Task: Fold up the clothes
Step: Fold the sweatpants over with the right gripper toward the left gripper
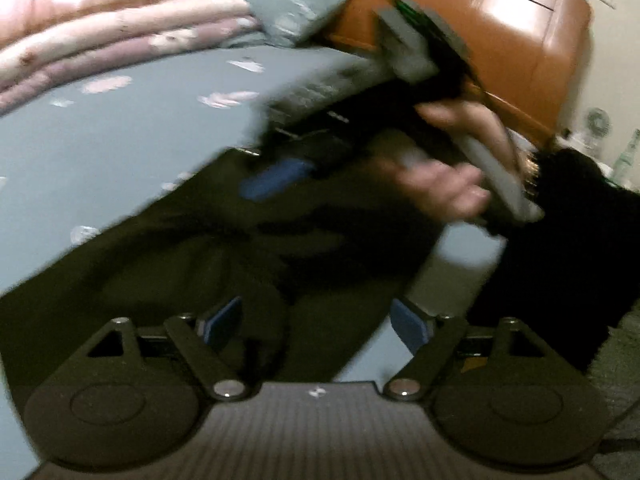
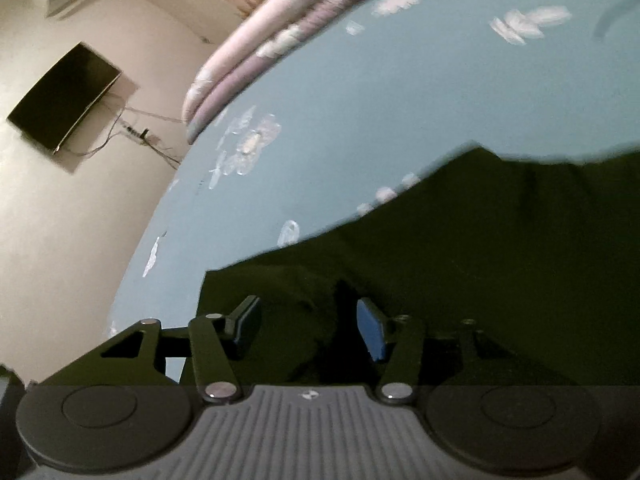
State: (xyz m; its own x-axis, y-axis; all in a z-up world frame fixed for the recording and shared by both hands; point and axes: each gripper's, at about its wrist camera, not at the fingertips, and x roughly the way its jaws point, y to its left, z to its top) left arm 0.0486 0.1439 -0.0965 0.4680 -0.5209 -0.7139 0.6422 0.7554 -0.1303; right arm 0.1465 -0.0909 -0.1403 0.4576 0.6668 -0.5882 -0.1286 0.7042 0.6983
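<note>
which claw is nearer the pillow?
Right. In the left wrist view the right claw sits further up the bed, between the left claw and the pillow by the headboard. The left claw hangs back over the dark garment.

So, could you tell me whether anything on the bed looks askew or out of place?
Nothing looks damaged or spilled. The dark garment lies slantwise on the blue floral sheet with an uneven, jagged edge, so it is not yet squared. Both pictures are blurred, so fine creases cannot be judged.

Person's hand (image 1: 452, 176) motion-blurred; dark garment (image 2: 480, 264) cut off at right edge
</note>
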